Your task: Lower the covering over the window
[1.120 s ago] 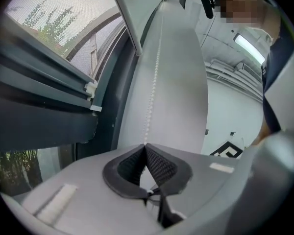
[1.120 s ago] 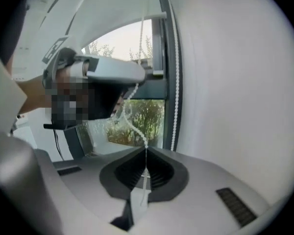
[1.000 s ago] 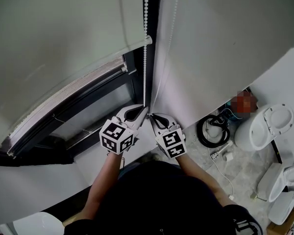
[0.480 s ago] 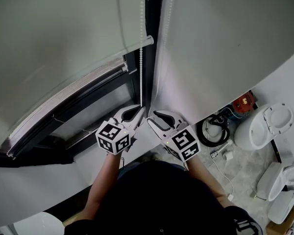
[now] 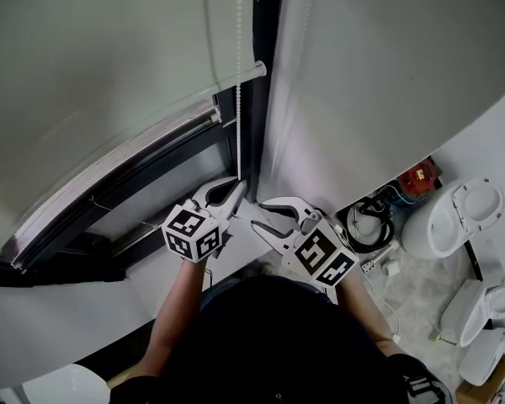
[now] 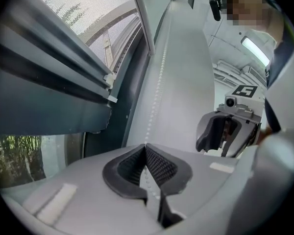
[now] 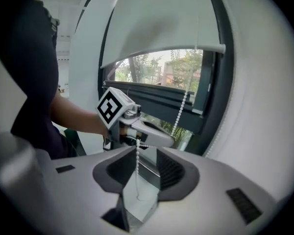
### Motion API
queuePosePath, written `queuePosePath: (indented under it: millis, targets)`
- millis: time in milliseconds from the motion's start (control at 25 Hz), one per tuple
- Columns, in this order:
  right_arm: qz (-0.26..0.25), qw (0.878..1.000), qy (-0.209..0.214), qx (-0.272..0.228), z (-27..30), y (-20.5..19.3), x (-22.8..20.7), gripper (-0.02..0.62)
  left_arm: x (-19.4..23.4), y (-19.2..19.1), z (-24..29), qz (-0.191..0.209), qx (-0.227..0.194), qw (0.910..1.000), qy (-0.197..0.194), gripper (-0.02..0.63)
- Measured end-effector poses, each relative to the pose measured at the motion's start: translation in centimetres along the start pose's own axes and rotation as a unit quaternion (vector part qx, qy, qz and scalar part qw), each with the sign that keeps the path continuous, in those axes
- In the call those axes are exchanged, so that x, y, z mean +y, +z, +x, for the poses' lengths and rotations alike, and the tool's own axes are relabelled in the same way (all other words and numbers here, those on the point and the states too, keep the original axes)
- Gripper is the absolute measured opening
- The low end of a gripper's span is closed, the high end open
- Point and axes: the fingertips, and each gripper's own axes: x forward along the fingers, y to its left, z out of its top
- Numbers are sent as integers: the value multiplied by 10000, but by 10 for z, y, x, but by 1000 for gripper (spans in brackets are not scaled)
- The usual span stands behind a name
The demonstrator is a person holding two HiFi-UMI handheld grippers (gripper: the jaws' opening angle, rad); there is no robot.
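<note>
Since the right gripper [image 5: 263,214] at lower centre had just been opening, jaws spread with the bead chain [image 5: 238,120] dangling loose between them, only the left gripper [image 5: 238,187] pinched that chain. If that pinch slipped, the chain might've run back and the blind [image 5: 109,57], upper left, could stall partway down.

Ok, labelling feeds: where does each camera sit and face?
Head view: on the head, facing steeply down: white roller blind, white beaded cord, left tongs, right tongs, forearms.
Left gripper view: on left tongs, shut on cord, facing up along it.
Right gripper view: on right tongs, jaws just opened, cord between, facing left tongs.
Shared: cord.
</note>
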Motion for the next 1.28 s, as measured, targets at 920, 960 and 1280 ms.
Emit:
queuePosePath:
  millis: [920,960,1280]
  targets:
    - [952,9638,-1572,-1933,-26,97,-75,61,-33,-9,1,-5,86,9997,-225,11]
    - [956,9639,-1566,-1928,-25,96,-74,35,-34,-10,0,-3,84,9997,-224,11]
    - [1331,9623,-1370,-1935,-15,80,-72,14,-33,-30,-1,255,363,9990,-34,11]
